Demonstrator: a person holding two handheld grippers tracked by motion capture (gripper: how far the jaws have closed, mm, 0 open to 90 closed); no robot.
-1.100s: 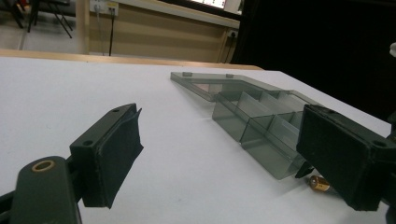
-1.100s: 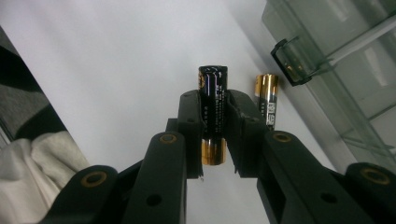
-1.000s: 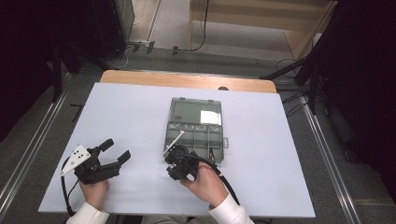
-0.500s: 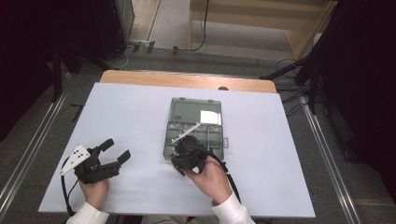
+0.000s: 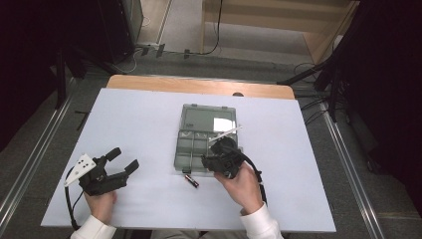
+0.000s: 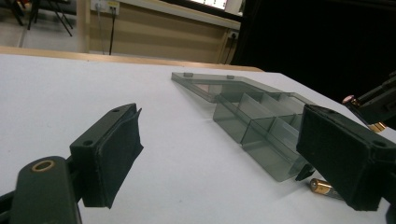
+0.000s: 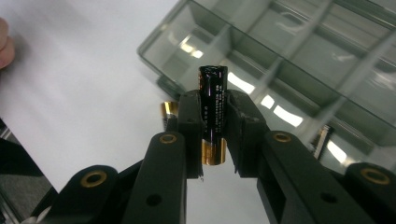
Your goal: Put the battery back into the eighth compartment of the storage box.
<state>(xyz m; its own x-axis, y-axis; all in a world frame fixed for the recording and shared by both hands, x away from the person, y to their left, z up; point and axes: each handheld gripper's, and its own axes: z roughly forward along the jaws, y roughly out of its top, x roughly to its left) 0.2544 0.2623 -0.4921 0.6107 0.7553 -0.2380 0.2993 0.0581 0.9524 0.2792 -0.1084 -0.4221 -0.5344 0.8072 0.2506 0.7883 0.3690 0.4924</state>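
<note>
A clear grey compartment box (image 5: 199, 119) lies open at mid-table. My right gripper (image 5: 208, 161) hovers over its near right corner, shut on a black battery with a gold end (image 7: 212, 84). The battery stands upright between the pads of the right gripper (image 7: 213, 112), above the box's compartments (image 7: 289, 70). A second battery (image 5: 191, 180) lies on the table just in front of the box; in the left gripper view this loose battery (image 6: 322, 186) peeks out beside the right jaw. My left gripper (image 5: 123, 159) rests at the table's left, open and holding nothing, jaws wide apart (image 6: 231, 156) and facing the box (image 6: 252, 116).
The white table top (image 5: 139, 124) has free room left of the box and along the front. A wooden strip (image 5: 199, 87) runs along the far edge. Beyond it are floor cables and dark stands.
My right gripper has carried the battery rightward and away from the person, from in front of the box's left edge to over its near compartments. The left gripper has stayed put.
</note>
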